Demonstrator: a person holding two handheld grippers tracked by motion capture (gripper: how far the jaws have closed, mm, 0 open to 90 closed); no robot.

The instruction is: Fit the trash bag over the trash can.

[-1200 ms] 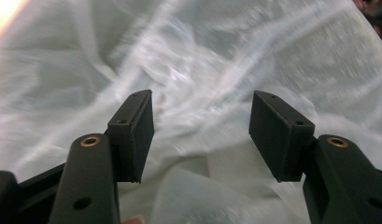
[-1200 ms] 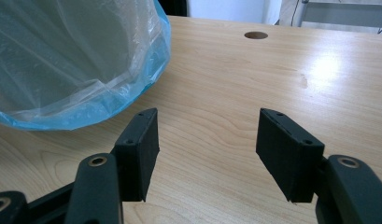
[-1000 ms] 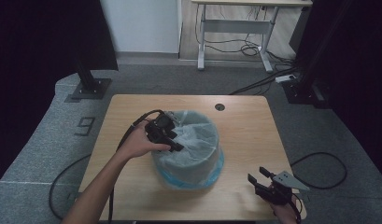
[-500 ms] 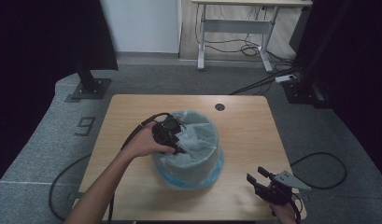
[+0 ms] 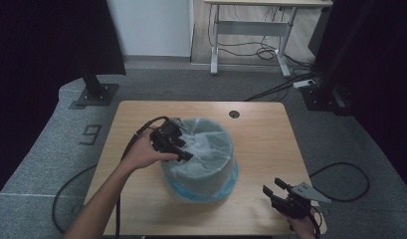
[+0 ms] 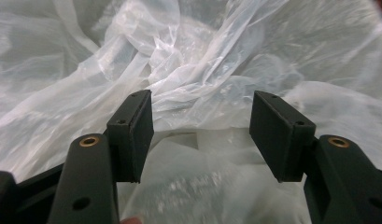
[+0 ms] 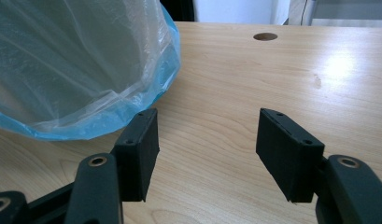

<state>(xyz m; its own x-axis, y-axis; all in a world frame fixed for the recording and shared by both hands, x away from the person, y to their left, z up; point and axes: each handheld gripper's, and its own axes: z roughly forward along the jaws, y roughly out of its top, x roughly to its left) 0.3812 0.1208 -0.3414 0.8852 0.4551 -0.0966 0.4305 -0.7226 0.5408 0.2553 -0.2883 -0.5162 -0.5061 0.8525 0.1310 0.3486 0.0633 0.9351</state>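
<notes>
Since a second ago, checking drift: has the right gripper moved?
No. The right gripper sits at the same spot by the table's near right corner.

The left gripper (image 5: 183, 154) has edged along the bag's (image 5: 211, 144) rim.

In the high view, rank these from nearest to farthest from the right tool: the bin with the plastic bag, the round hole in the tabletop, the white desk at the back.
From the right tool, at the table's near right corner:
1. Bin with the plastic bag, just left of it, mid-table.
2. Round hole, near the table's far edge.
3. White desk, on the floor beyond the table.
</notes>
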